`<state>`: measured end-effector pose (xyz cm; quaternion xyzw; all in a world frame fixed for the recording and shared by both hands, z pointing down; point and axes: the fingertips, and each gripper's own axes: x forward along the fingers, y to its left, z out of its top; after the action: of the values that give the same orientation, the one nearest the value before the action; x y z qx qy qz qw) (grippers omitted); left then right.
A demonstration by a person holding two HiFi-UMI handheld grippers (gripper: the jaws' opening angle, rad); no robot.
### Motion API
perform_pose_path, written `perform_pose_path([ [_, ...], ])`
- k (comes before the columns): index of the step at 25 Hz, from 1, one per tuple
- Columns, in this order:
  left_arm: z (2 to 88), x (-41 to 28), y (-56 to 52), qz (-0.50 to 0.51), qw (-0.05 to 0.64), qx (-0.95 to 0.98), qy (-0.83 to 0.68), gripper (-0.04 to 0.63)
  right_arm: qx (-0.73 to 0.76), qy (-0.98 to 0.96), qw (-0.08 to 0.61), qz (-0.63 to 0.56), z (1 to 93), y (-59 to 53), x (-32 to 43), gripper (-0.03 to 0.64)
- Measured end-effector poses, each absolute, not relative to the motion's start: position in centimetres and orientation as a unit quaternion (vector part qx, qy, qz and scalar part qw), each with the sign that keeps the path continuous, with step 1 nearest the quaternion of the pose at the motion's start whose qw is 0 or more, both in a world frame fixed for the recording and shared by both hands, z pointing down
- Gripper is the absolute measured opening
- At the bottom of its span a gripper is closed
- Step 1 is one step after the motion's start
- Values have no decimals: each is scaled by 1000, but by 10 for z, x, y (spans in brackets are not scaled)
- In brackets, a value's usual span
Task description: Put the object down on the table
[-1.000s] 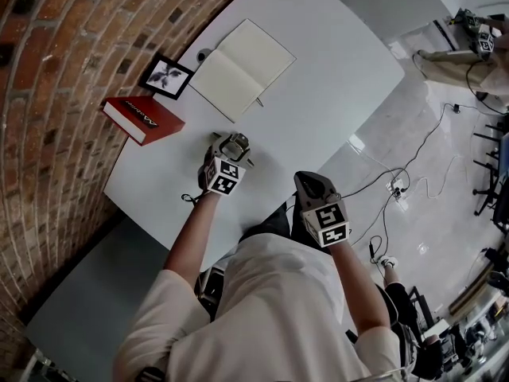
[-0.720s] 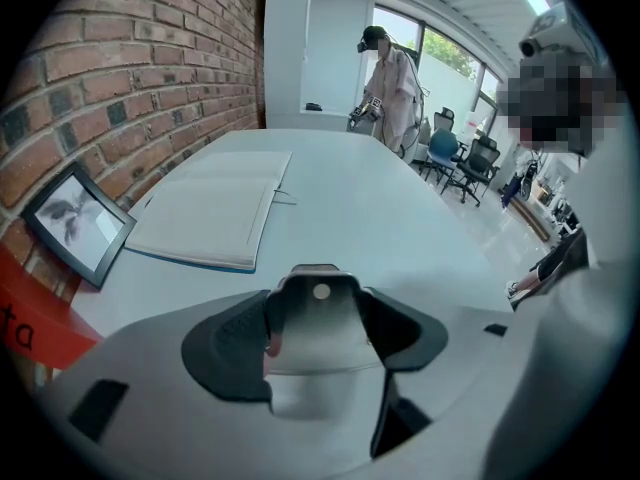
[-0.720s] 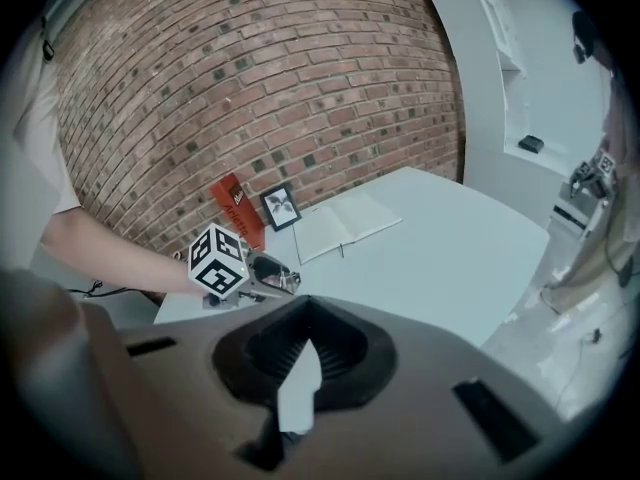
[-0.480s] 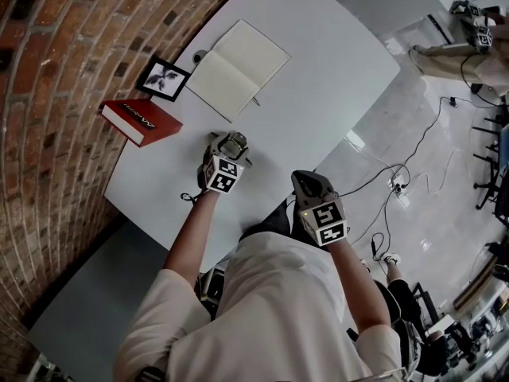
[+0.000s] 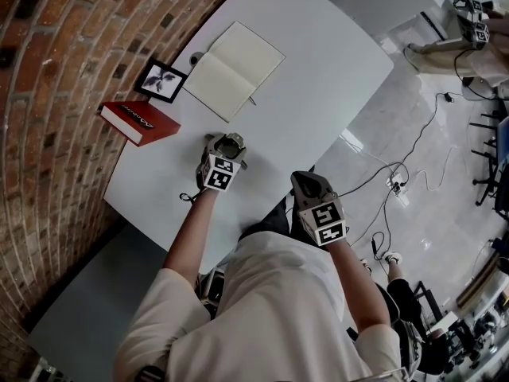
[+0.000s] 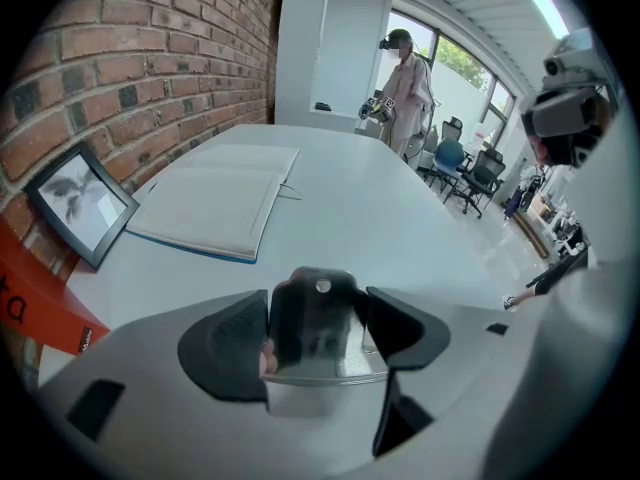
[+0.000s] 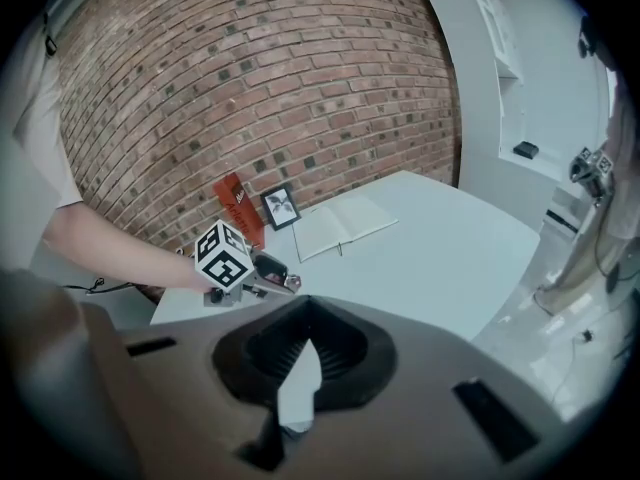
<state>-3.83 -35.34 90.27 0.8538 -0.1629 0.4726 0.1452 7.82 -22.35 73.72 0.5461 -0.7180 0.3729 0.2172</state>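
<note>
Our left hand-held gripper (image 5: 226,145) has just been opening its jaws around the dark object (image 6: 314,320), which seems set on the bench (image 5: 318,74), so we are near done; the right hand-held gripper (image 5: 308,183) hangs closed, empty.

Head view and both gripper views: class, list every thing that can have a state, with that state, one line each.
notebook: open, flat on the table
red book: closed, lying flat
picture frame: propped up, tilted back
left gripper: open, jaws have just been opening, dark object between them
dark object: between the jaws, not clamped
right gripper: shut, empty
</note>
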Motion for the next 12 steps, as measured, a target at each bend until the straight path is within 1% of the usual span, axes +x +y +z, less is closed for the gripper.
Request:
perform_pose_path([
  [5,898,-36,-352,464,140,861,-155,326,550,-720,214,366,731,-221,76,3],
  [12,880,-44,-347,464,134,860,-167,328,552,-728,216,345,717,-214,72,3],
])
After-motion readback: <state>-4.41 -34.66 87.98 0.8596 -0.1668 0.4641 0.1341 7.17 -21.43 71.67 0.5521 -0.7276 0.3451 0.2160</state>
